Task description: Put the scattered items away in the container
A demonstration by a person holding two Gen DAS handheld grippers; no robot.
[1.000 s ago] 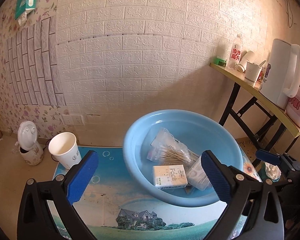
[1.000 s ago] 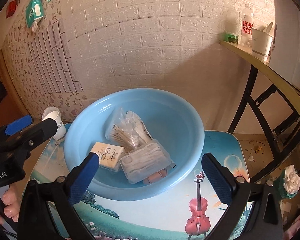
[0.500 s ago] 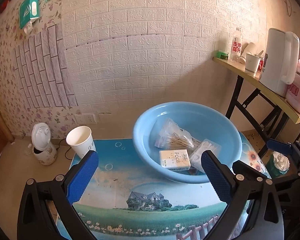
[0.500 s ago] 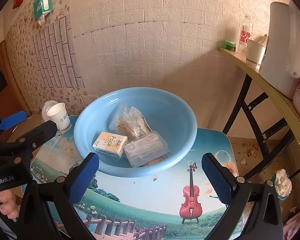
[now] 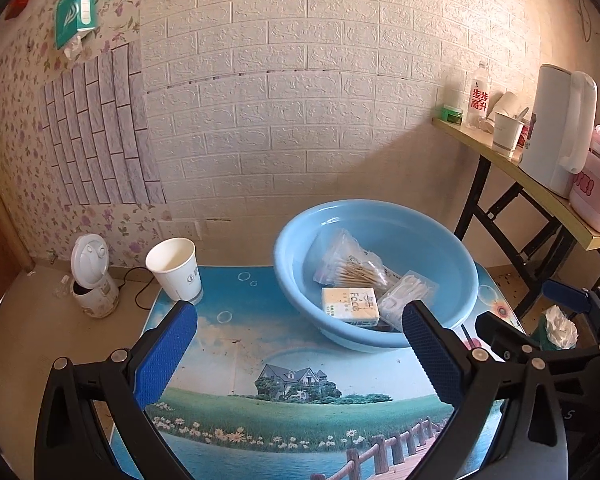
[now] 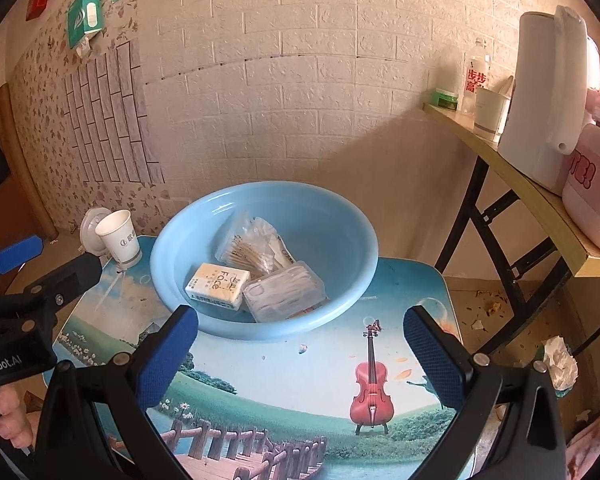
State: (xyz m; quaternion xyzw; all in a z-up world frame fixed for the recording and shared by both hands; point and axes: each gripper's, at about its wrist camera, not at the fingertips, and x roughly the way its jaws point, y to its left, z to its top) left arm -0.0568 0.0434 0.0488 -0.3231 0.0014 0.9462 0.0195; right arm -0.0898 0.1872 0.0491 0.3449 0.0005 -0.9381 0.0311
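Observation:
A light blue basin (image 5: 292, 256) (image 6: 352, 240) stands on the picture-printed table (image 5: 260, 360) (image 6: 300, 380). In it lie a bag of cotton swabs (image 5: 352, 268) (image 6: 248, 252), a tissue pack marked "Face" (image 5: 350, 304) (image 6: 218, 284) and a clear pack of floss picks (image 5: 406, 294) (image 6: 284, 296). My left gripper (image 5: 300, 354) is open and empty, held above the table's near side. My right gripper (image 6: 300, 356) is open and empty, near the basin's front. The left gripper also shows at the left of the right wrist view (image 6: 32, 280).
A white paper cup (image 5: 176, 268) (image 6: 118, 238) stands at the table's far left corner. A small white appliance (image 5: 92, 276) sits on the floor. A side shelf (image 5: 520, 176) at right holds a white kettle (image 5: 556, 136), bottle and cups. A brick-pattern wall is behind.
Both grippers have drawn back and up from the basin, so more of the table shows. Both stay open and empty. The items in the basin have not moved.

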